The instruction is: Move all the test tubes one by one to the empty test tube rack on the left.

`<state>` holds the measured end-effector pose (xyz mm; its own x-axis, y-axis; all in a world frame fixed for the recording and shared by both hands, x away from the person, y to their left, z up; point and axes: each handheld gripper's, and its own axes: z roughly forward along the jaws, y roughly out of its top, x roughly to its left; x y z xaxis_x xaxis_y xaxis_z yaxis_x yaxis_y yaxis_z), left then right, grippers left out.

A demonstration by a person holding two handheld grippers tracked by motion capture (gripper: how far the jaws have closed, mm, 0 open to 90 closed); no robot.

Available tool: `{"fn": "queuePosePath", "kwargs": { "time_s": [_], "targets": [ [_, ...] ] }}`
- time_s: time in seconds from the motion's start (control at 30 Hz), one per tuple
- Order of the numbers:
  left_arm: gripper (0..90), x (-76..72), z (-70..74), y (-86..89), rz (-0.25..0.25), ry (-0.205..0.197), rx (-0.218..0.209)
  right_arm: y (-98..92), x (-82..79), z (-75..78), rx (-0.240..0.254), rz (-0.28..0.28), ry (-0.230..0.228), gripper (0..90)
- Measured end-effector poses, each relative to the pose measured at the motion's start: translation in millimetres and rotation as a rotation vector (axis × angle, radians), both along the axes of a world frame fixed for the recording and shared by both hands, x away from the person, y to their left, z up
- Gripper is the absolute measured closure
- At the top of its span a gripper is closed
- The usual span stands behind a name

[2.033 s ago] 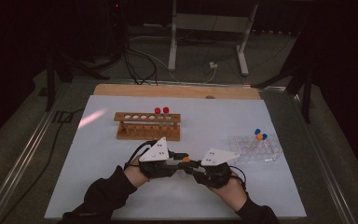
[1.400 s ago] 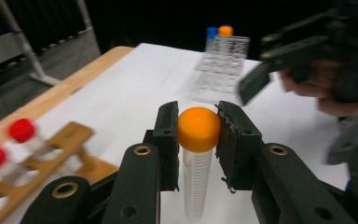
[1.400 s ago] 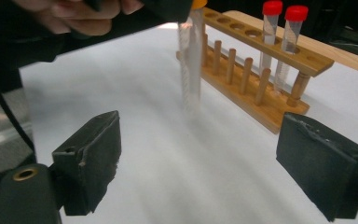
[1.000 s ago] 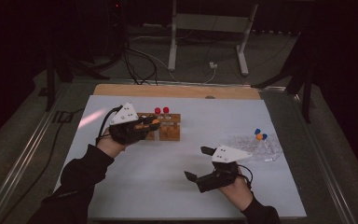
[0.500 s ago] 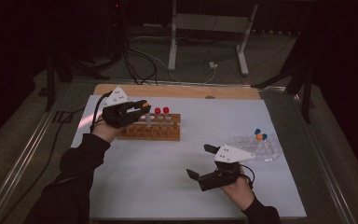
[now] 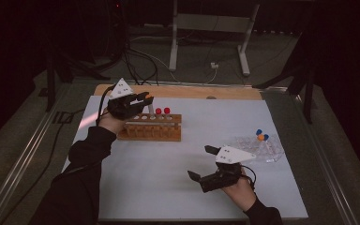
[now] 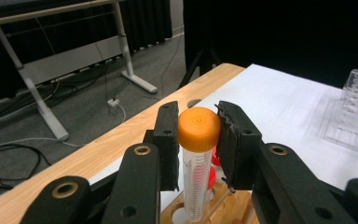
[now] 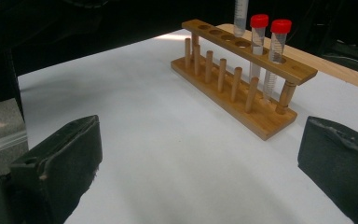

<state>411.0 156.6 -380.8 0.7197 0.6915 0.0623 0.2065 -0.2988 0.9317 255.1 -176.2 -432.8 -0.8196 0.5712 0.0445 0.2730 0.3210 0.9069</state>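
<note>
1. Orange-capped tube (image 7: 198, 154) is gripped at its cap by the left hand-held gripper (image 7: 198, 135); the pads press on both sides of the cap. Tube hangs upright, long axis vertical, over the left part of the wooden rack (image 6: 152, 127).

2. In the right gripper view the clear lower end of that tube (image 8: 240, 14) stands just above the top bar of the wooden rack (image 8: 242, 74), near an open hole. Whether the tip has entered the hole I cannot tell.

3. Key relation for the coming move, as I judge it: the hole lies straight below the tube, so the path is downward along the tube's own axis. Any tilt would catch the tip on the bar.

4. Two red-capped tubes (image 6: 162, 112) sit upright in the rack just to the right of the held tube; the lowering must keep clear of them.

5. Right hand-held gripper (image 6: 202, 163) rests low over the white table (image 6: 145, 187), well apart from the rack, jaws spread wide with nothing between them.

6. Clear plastic rack (image 6: 262, 147) with blue- and orange-capped tubes stands at the right, just beyond the right hand; the left hand is far nearer the wooden rack.
</note>
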Motion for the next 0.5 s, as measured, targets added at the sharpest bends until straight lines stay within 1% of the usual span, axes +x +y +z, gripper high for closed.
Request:
{"fn": "queuePosePath", "kwargs": {
  "time_s": [0.07,0.1,0.23,0.33,0.4,0.5],
  "targets": [
    [71.7,2.6,-3.7,-1.0,0.004,0.009,0.002,-0.3,0.3,-0.3,-0.003,0.001,0.001,0.0],
    [71.7,3.7,-6.2,-1.7,0.011,0.007,0.015,-0.5,0.4,-0.4,-0.002,0.000,0.002,0.0],
    [71.7,5.7,-14.2,-1.0,0.014,0.025,0.007,-1.5,0.4,-0.1,0.000,0.000,0.004,0.0],
    [71.6,6.6,-21.8,-1.3,0.015,0.041,0.020,-2.3,0.7,-0.6,0.004,0.000,0.011,0.0],
    [71.6,7.2,-26.9,-1.8,0.020,0.054,0.014,-2.6,0.8,-0.6,0.005,0.000,0.012,0.0],
    [71.6,9.1,-34.6,-3.2,0.021,0.072,0.028,-3.3,1.3,-0.3,0.008,0.000,0.015,0.0]
  ]
}}
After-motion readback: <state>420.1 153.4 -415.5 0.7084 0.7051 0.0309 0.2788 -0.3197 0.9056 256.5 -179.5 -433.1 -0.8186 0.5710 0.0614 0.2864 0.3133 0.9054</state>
